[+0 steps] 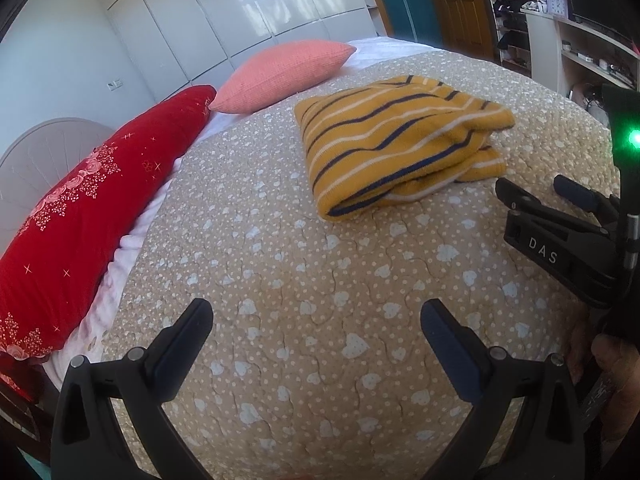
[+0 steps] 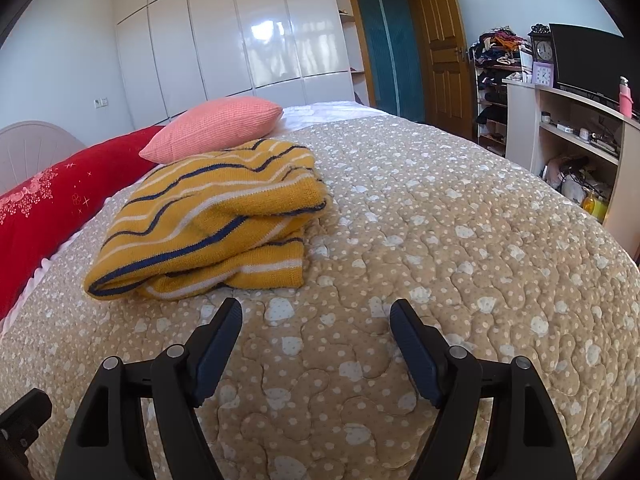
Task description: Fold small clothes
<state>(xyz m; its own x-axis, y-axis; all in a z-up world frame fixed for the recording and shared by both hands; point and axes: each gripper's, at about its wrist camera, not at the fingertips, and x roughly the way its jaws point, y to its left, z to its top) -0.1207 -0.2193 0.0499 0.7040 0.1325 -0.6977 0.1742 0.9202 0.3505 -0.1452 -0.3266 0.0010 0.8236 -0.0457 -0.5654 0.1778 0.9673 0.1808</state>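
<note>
Mustard-yellow striped sweater (image 1: pixel 400 140) lies folded on the beige quilt (image 1: pixel 304 280), toward the bed's pillow edge, near the pink pillow (image 1: pixel 280 72). Left gripper (image 1: pixel 316 320) and right gripper (image 2: pixel 316 320) hover spread apart, holding nothing.

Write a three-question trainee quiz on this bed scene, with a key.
1. True or false: the left gripper is shut on the sweater.
2. Which pillow lies nearer the sweater: A) red pillow, B) pink pillow?
3. Fill in: the sweater lies folded on the ____.

Key: 1 false, both it and the right gripper are open and empty; 2 B; 3 bedspread.
</note>
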